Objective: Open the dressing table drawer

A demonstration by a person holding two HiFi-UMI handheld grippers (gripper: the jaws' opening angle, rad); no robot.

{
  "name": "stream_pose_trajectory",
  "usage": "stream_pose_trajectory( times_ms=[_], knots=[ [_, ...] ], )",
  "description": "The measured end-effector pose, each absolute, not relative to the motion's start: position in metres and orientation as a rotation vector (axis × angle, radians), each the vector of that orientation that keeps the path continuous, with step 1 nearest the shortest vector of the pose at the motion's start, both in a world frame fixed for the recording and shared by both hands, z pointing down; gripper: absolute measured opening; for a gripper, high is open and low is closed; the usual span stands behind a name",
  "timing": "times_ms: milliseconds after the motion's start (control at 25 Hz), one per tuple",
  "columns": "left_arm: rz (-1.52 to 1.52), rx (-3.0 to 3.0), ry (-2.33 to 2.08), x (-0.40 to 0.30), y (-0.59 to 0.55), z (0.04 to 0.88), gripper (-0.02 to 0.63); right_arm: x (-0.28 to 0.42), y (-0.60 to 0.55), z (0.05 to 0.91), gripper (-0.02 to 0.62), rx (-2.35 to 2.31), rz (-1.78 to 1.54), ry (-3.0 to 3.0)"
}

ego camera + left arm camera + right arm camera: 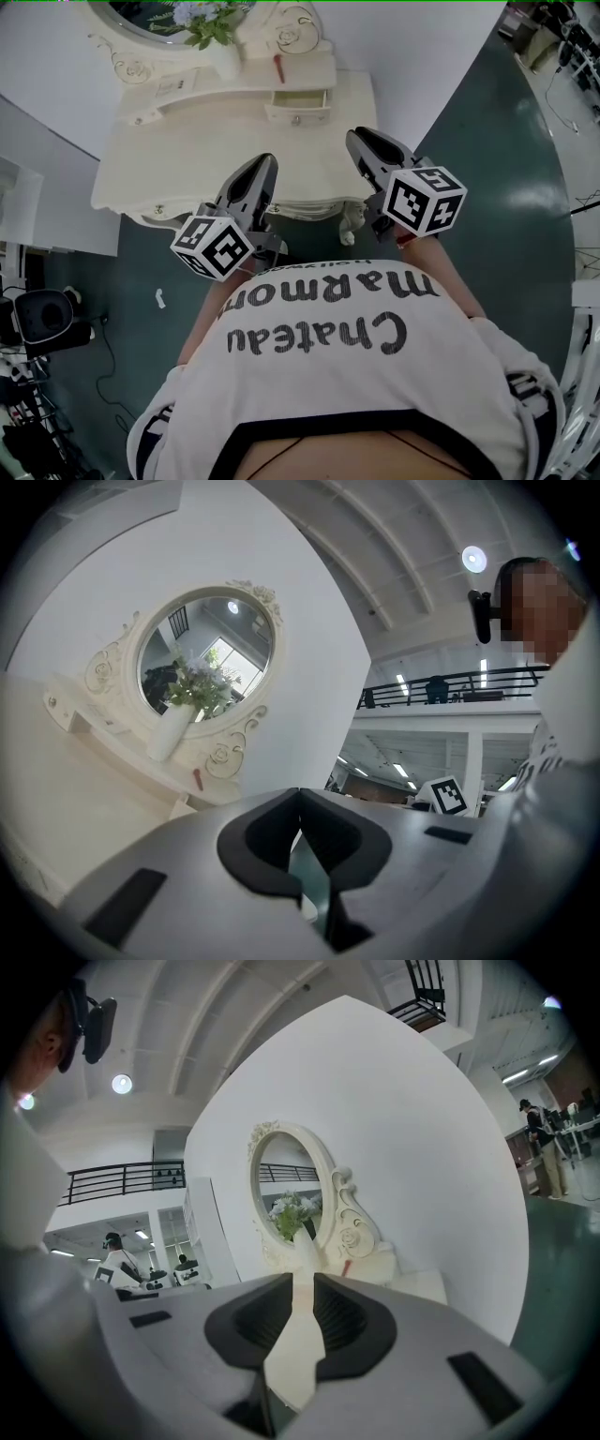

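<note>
The cream dressing table (216, 159) stands against the white wall, with an oval mirror (206, 663) and a vase of flowers (220, 47) at its back. A small drawer (298, 101) in the top unit stands slightly pulled out. My left gripper (266, 164) hovers over the table's front edge; in the left gripper view (299, 799) its tips meet and hold nothing. My right gripper (358, 141) is over the table's right front corner. In the right gripper view (302, 1283) a narrow gap shows between its pads, with nothing in it. The table's front face is mostly hidden.
A small red object (278, 67) lies on the top unit by the mirror. Dark teal floor (497, 169) runs to the right of the table, whose carved leg (352, 225) shows below the front edge. Black equipment (42, 319) stands at the lower left.
</note>
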State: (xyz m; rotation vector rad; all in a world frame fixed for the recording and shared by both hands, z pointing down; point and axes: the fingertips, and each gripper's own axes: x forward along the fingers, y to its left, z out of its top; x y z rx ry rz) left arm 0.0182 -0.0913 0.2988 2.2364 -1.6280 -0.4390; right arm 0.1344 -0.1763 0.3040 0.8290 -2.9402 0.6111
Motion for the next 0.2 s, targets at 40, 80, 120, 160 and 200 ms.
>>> stream_pose_trajectory(
  times_ms=[40, 80, 120, 160, 200],
  knots=[
    [-0.439, 2.231, -1.626, 0.018, -0.09, 0.302, 0.023, 0.134, -0.175, 0.307, 0.083, 0.828, 0.616, -2.932],
    [-0.437, 2.226, -1.625, 0.017, -0.089, 0.305, 0.023, 0.133, -0.174, 0.311, 0.083, 0.827, 0.62, -2.925],
    [-0.435, 2.223, -1.624, 0.017, -0.088, 0.307, 0.023, 0.133, -0.172, 0.314, 0.083, 0.825, 0.623, -2.919],
    [-0.434, 2.22, -1.623, 0.016, -0.087, 0.31, 0.023, 0.132, -0.171, 0.317, 0.083, 0.824, 0.625, -2.914],
    [-0.433, 2.217, -1.622, 0.015, -0.086, 0.312, 0.023, 0.131, -0.17, 0.32, 0.083, 0.822, 0.627, -2.909]
  ],
)
